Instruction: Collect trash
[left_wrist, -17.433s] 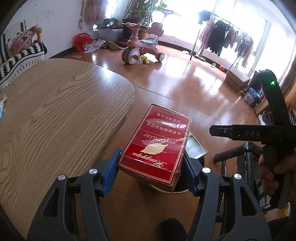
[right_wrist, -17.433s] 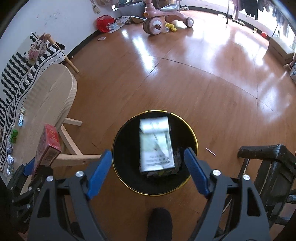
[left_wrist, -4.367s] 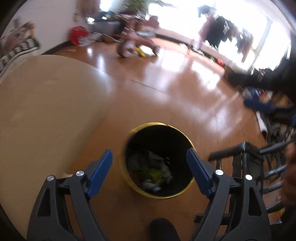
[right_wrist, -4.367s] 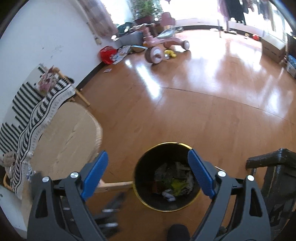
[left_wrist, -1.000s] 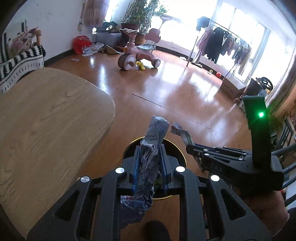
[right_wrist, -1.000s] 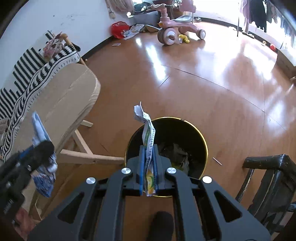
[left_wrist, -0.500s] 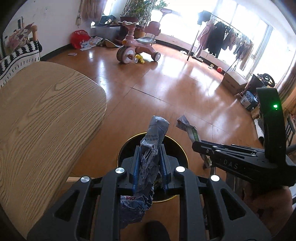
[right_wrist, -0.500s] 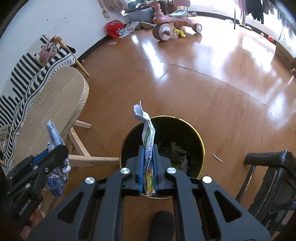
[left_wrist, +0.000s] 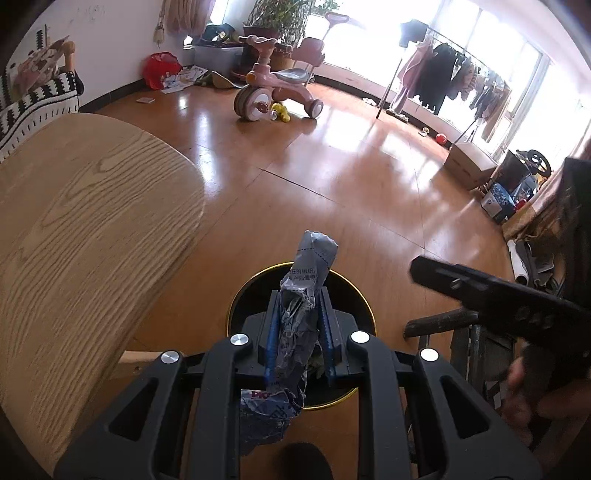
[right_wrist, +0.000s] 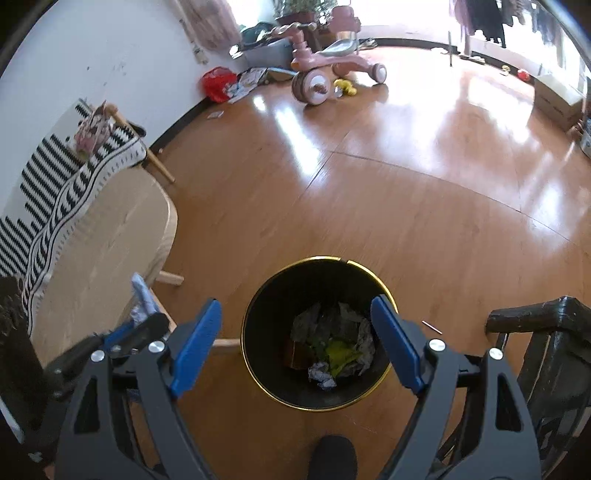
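Crumpled foil wrapper (left_wrist: 301, 332) is pinched in the left hand-held gripper (left_wrist: 298, 332), poised over the black bin (right_wrist: 258, 332) for dropping. The right hand-held gripper (right_wrist: 295, 347) has just been opening, nothing between its jaws, above the bin's trash (right_wrist: 332, 347).

- The floor (right_wrist: 406, 206) is glossy wood boards, throwing back bright window glare.
- The table (left_wrist: 74, 229) is pale wood with strong open grain, matt.
- The bin (right_wrist: 258, 332) is matt black inside with a shiny gold metal rim.
- The wrapper (left_wrist: 299, 321) is crinkled silvery foil-like film (printed with small text).
- Left gripper (left_wrist: 298, 332): matt black plastic, ribbed blue pads, bright metal screw heads.
- Right gripper (right_wrist: 295, 343): the same matt black plastic, smooth blue pads.
- The tricycle (left_wrist: 277, 88) is smooth pink plastic.
- The throw (right_wrist: 55, 206) is black-and-white woven cloth.
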